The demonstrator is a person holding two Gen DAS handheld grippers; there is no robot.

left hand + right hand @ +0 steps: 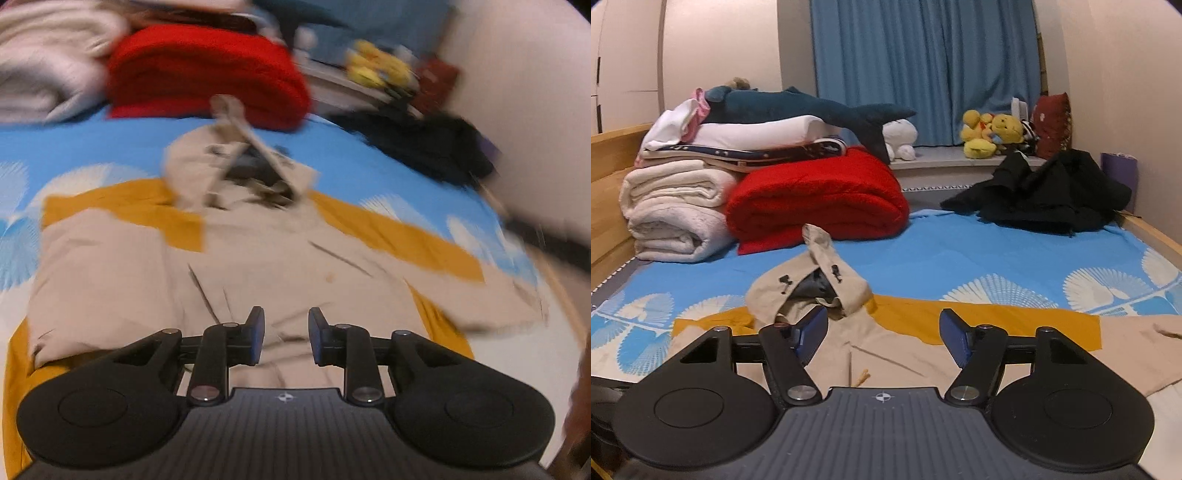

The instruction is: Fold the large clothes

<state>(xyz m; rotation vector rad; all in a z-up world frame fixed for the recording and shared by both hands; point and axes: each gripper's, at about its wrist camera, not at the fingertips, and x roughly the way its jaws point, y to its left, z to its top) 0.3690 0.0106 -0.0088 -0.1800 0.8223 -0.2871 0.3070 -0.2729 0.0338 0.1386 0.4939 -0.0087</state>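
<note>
Beige cotton fills the near ground: a hooded coat [258, 266] lies spread on the bed, partly over a mustard cloth [979, 321], with its hood [812, 284] bunched up toward the far side. The left gripper [286, 336] hovers just above the coat's body, jaws parted a little and holding nothing. The right gripper [882, 338] is spread wide, also empty, low over the coat near the hood. Since neither tool has cloth yet, the step looks like choosing grip points. A good fold would likely start by flattening the hood and pinching a single layer at a shoulder or sleeve edge, not a bunch. Beyond lie the blue sheet [960, 254], a red blanket [816, 199], rolled white towels [672, 206] and a heap of black clothes [1052, 192].
</note>
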